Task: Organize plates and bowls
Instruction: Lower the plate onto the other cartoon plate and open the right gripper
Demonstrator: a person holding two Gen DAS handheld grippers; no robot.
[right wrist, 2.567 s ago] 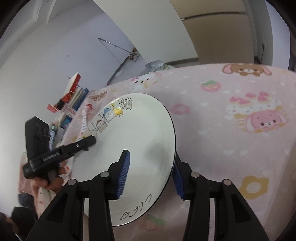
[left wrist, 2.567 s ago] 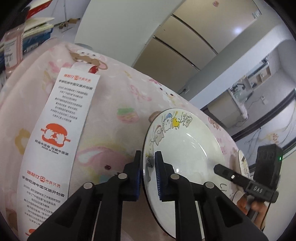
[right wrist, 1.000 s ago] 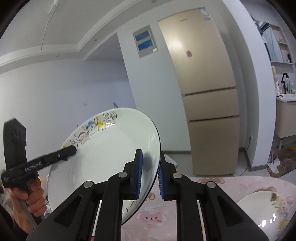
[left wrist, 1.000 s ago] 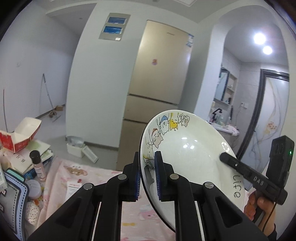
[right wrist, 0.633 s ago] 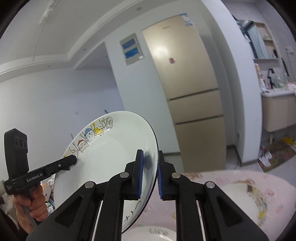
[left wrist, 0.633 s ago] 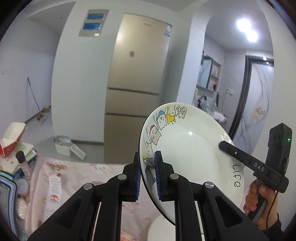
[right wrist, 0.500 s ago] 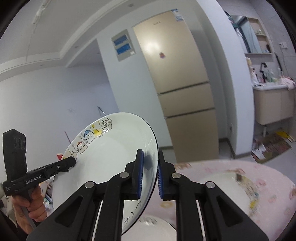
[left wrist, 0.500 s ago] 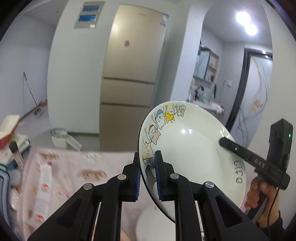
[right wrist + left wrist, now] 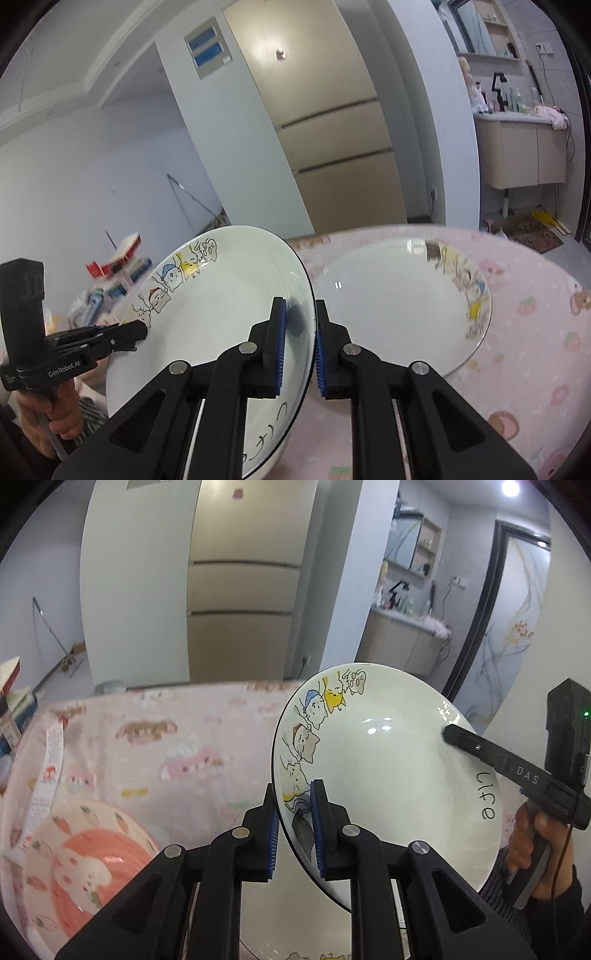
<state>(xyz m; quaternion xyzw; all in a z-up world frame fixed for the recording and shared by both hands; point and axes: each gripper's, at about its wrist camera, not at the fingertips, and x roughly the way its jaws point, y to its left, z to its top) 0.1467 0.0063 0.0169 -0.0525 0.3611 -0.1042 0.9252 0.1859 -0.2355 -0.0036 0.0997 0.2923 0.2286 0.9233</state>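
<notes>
Carrying white cartoon-cat ceramic plate [image 9: 388, 775]: left gripper [image 9: 293, 825] and right gripper [image 9: 297, 345] both pinch opposite rim edges. Since 2.6 s ago it left the pink tablecloth [image 9: 184, 746], now hovering tilted above matching white plate [image 9: 399, 295]; stacking looks next.

Directly under my held cat plate [image 9: 388, 775] sits another white plate [image 9: 295, 923], with the pink rabbit bowl [image 9: 74, 856] just left. To the right, a second cat plate [image 9: 406, 295] occupies the tablecloth [image 9: 535, 332]; bare cloth lies beyond it.
</notes>
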